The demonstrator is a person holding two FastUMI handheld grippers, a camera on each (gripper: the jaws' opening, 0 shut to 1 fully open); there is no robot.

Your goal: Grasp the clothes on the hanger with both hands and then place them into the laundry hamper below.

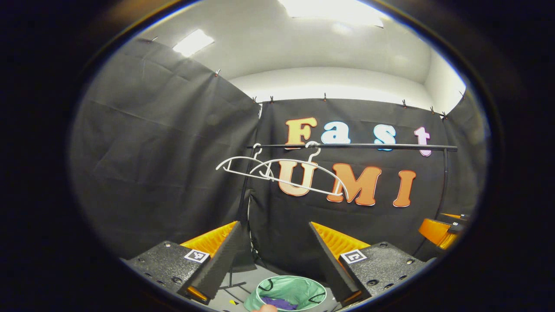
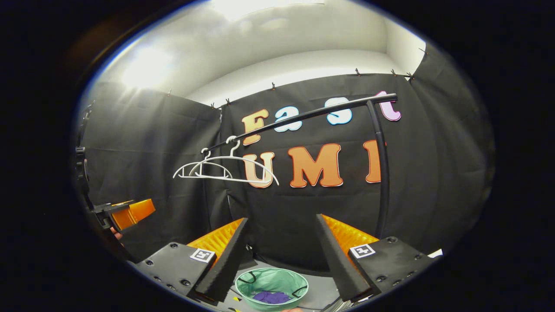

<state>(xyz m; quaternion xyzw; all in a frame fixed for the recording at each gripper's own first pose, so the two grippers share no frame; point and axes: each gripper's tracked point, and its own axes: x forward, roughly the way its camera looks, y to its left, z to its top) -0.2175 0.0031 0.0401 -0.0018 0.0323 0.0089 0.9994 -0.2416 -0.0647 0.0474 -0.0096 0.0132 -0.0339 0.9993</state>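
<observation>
- Booth rail [image 1: 351,146] carrying two bare white hangers [image 1: 277,173].
- Purple clothes [image 2: 272,297] lying in green hamper [image 2: 247,289]: judged soft, light; gathering bunched folds.
- Left gripper [image 1: 277,255], right gripper [image 2: 282,255]: fingers spread, holding nothing.

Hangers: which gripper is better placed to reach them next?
Probably left: the hangers hang almost straight ahead of the left gripper; from the right gripper they sit off to one side.

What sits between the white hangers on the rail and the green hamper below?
Nothing hangs there. In the right gripper view, bare black booth cloth fills the stretch between the empty white hangers and the green hamper, which already holds purple clothes.
</observation>
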